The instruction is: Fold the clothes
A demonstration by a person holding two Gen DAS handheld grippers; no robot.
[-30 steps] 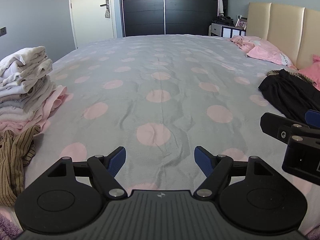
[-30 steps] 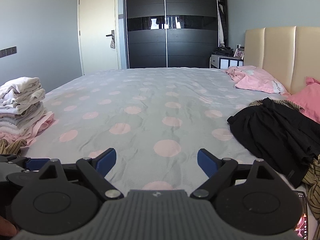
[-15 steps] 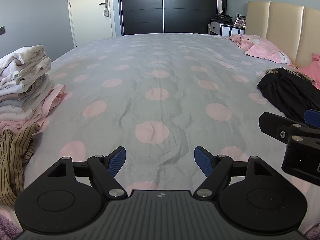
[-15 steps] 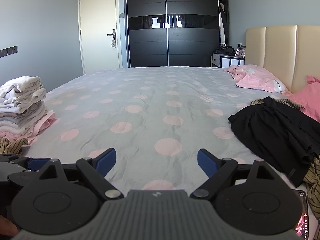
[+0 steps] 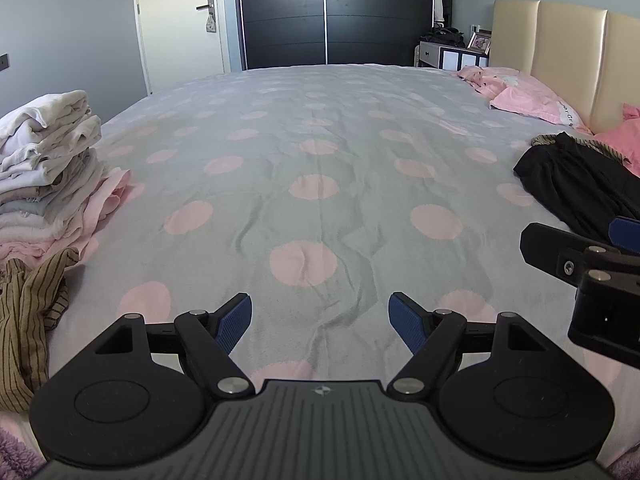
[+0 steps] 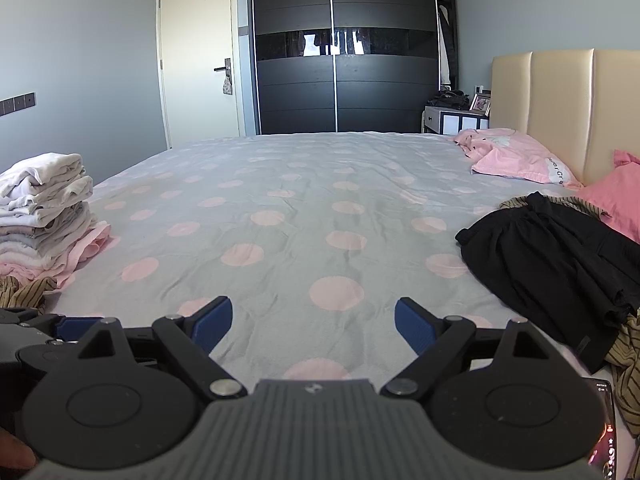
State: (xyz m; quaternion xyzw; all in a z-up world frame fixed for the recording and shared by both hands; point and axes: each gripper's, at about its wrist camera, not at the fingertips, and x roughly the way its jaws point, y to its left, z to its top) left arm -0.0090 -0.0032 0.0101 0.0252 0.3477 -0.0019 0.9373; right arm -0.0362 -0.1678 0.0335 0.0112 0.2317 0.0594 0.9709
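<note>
We look across a wide bed (image 5: 320, 128) spread with a grey cover dotted in pink, its middle bare and lightly creased. Behind it stands a dark sliding wardrobe (image 6: 344, 60), with a pale door (image 6: 200, 60) to its left and a cream padded headboard (image 6: 560, 100) along the right side.

On the left edge of the bed we see a stack of folded clothes (image 5: 44, 176), whites and pale greys on top and pink at the bottom. Just in front of it lies a crumpled brown striped garment (image 5: 28, 316), unfolded. On the right side a black garment (image 6: 552, 264) lies in a loose heap, with another striped piece (image 6: 628, 368) showing from under its near edge. Pink pillows (image 6: 516, 160) rest against the headboard beyond it.

We hold both tools low over the near edge of the bed, side by side. The left gripper (image 5: 320, 322) has its blue pads spread wide with only bedcover between them; it holds nothing. The right gripper (image 6: 313, 322) likewise stands wide apart and empty above the cover, the black garment lying off to its right, apart from its fingers. In the left wrist view the right tool's side juts in at the right edge.

A phone (image 6: 602, 432) with a lit screen lies at the lower right corner of the right wrist view.
</note>
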